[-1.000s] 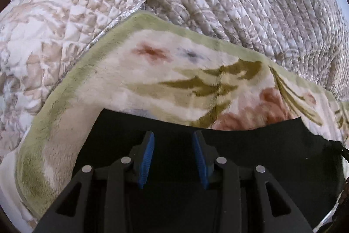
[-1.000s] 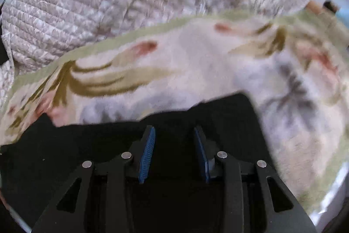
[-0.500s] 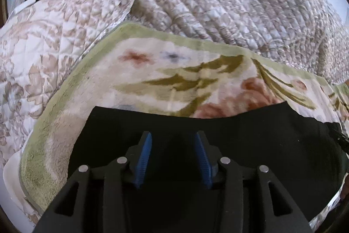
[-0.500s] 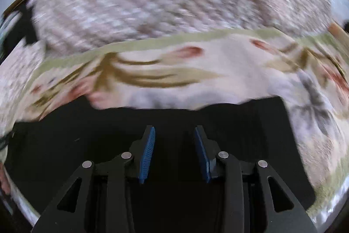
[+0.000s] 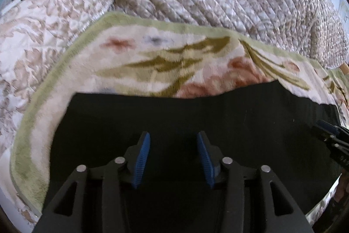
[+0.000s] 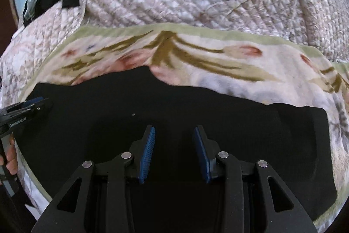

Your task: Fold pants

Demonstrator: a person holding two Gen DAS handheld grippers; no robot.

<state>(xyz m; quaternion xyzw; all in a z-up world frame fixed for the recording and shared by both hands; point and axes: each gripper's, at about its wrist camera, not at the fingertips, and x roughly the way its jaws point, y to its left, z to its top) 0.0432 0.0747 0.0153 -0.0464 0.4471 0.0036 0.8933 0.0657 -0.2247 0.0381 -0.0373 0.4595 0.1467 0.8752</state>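
Pants [image 5: 196, 124] lie flat across the floral blanket [image 5: 152, 54], stretching from nine to three o'clock. Left tongs [image 5: 173, 156], just opened wider, and right tongs [image 6: 173, 152] hover part-open, gripping nothing. Pinch both layers at the far corners and lift evenly, I'd judge.

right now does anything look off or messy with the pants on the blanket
Nothing stands out. The black pants lie flat on the floral blanket, far edge slightly wavy. Both grippers, left and right, hover open above them.
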